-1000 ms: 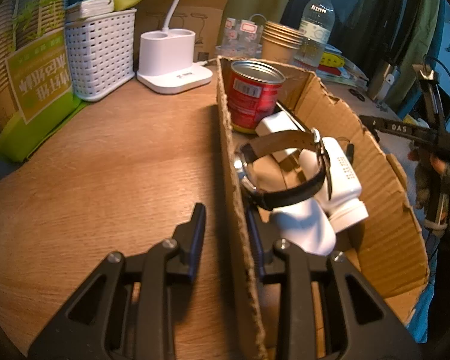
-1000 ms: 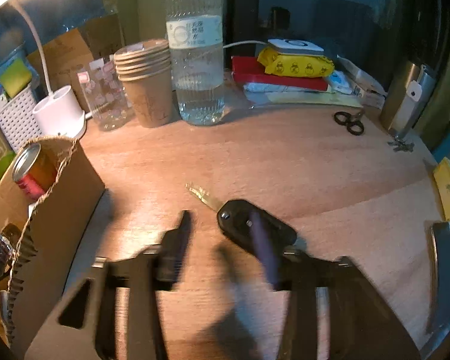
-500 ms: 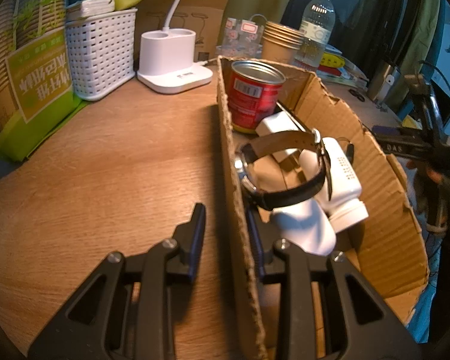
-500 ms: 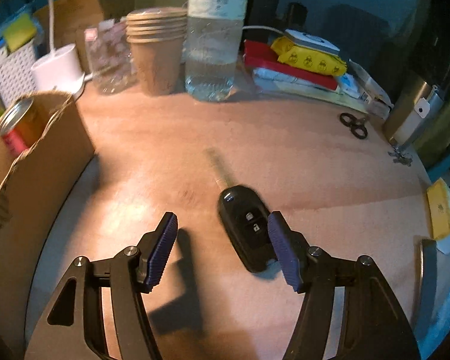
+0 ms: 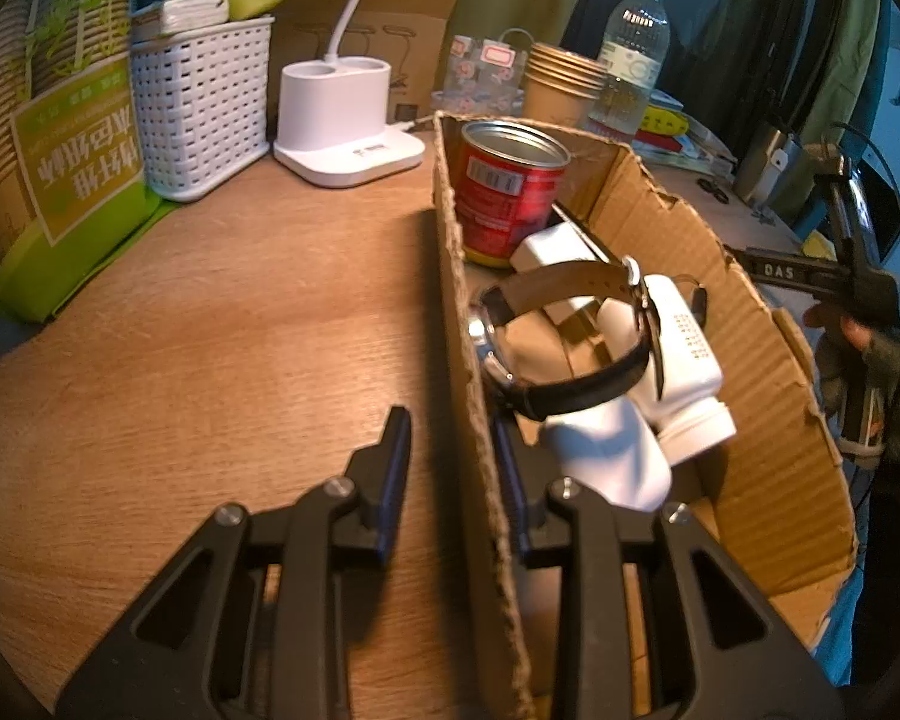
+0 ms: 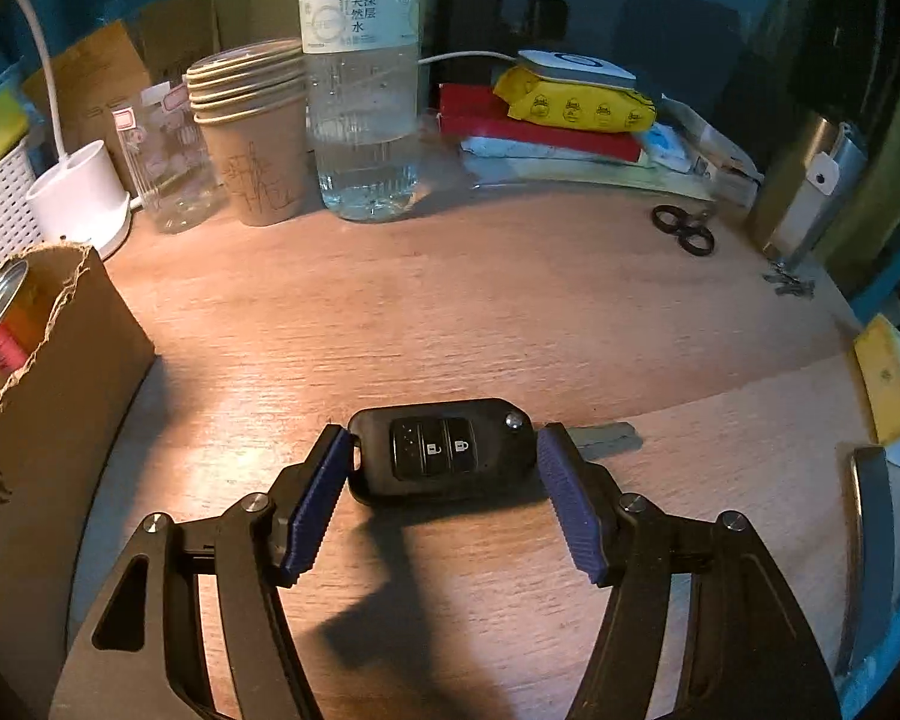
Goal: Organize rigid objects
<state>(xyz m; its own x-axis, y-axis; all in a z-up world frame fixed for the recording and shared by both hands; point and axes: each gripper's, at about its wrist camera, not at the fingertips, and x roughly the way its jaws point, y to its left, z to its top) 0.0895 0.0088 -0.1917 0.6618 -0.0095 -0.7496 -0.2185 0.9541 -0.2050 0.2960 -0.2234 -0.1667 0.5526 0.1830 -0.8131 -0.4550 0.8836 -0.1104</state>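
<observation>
A black car key fob [image 6: 444, 456] lies crosswise on the wooden table, its metal blade pointing right. My right gripper [image 6: 444, 438] is open around it, one blue pad at each end of the fob and a thin gap showing on the right. My left gripper [image 5: 450, 420] straddles the near wall of the cardboard box [image 5: 768, 372], open, with a gap between the outer finger and the wall. Inside the box are a red can [image 5: 504, 198], a wristwatch [image 5: 570, 384] and white bottles [image 5: 684, 354]. Past the box, a gloved hand [image 5: 870, 354] holds the right gripper's handle.
Paper cups [image 6: 252, 138], a water bottle [image 6: 360, 102] and a pile of books [image 6: 540, 126] line the back edge. Scissors [image 6: 684, 231] lie at the far right. A white basket [image 5: 204, 108], a lamp base [image 5: 342, 120] and a green package [image 5: 60, 168] stand left of the box.
The key fob pointed away from the right gripper and now lies crosswise between its pads. The right jaws stand wider and sit lower. The left gripper and the box have not moved.
</observation>
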